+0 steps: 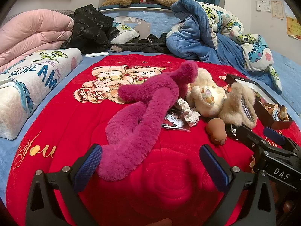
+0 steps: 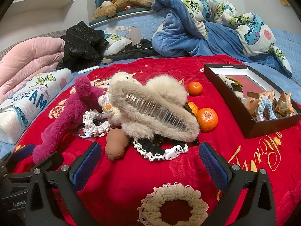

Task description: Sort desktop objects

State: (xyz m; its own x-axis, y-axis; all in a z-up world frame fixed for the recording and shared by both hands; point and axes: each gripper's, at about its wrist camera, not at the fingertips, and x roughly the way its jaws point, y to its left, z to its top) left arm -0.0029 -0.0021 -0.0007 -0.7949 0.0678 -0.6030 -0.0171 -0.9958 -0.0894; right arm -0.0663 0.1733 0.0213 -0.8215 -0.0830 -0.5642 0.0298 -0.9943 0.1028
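Black tool (image 1: pixel 150 162) frames, blue textured pads (image 2: pixel 86 163), silver screws.

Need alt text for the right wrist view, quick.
Open right claw hovers over a red blanket, empty, a cream scrunchie just below it. Ahead lie a furry hair clip, oranges, a magenta plush and a black box at right.

Bright, even indoor light is falling softly with faint shadows, while fisheye distortion is bending both views' edges, dark vignetting is rounding the corners, and focus is staying sharp.
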